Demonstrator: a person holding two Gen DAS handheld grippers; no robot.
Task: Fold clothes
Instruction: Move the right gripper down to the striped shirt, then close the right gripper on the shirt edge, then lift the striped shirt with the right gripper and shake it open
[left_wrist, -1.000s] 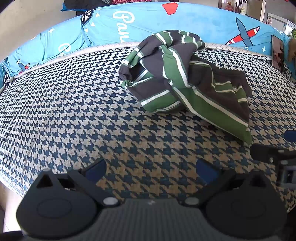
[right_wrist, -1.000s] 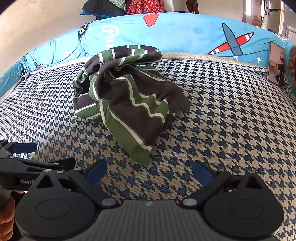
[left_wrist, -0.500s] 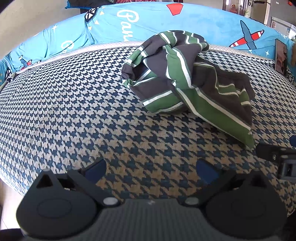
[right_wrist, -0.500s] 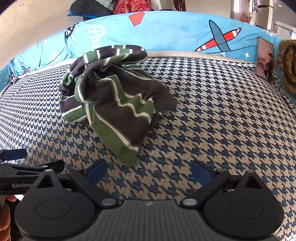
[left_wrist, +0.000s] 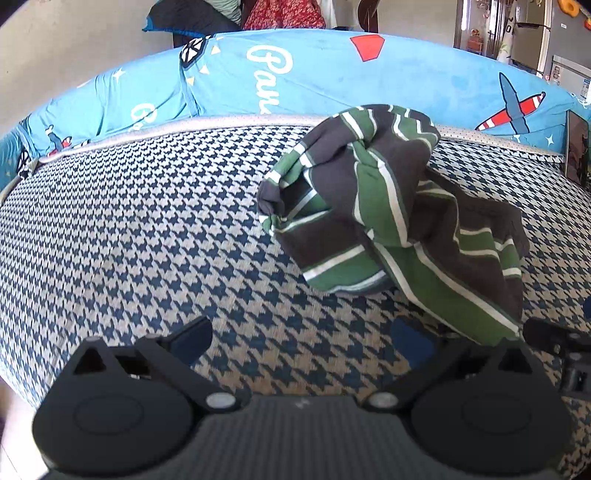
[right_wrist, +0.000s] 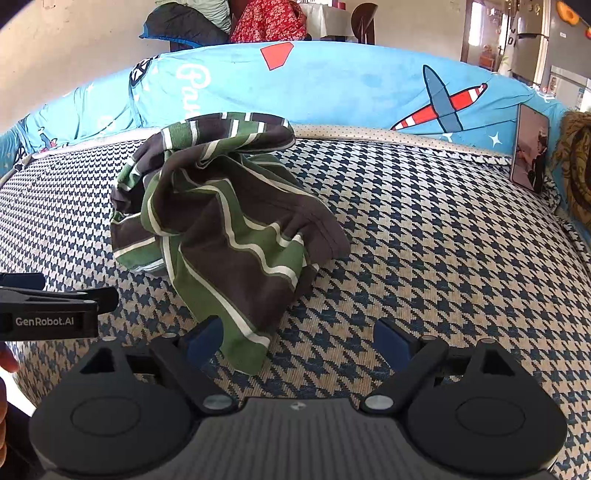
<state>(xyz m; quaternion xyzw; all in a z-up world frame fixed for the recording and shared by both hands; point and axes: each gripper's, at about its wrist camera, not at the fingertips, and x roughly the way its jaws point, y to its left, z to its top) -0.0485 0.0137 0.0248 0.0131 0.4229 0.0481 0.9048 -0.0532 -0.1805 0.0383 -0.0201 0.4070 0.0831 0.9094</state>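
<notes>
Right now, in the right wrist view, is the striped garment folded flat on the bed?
No, the striped garment lies crumpled in a heap.

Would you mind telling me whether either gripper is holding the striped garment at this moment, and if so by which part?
Nothing is held. The left gripper and right gripper are both open, short of the crumpled striped garment on the bed.

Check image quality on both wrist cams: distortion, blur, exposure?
Left wrist: strong fisheye bowing of the houndstooth bed, dark vignette corners, striped garment sharp. Right wrist: same barrel curve, garment crisp, doorway area top right bright but readable, phone by the blue bedding slightly washed out.
</notes>
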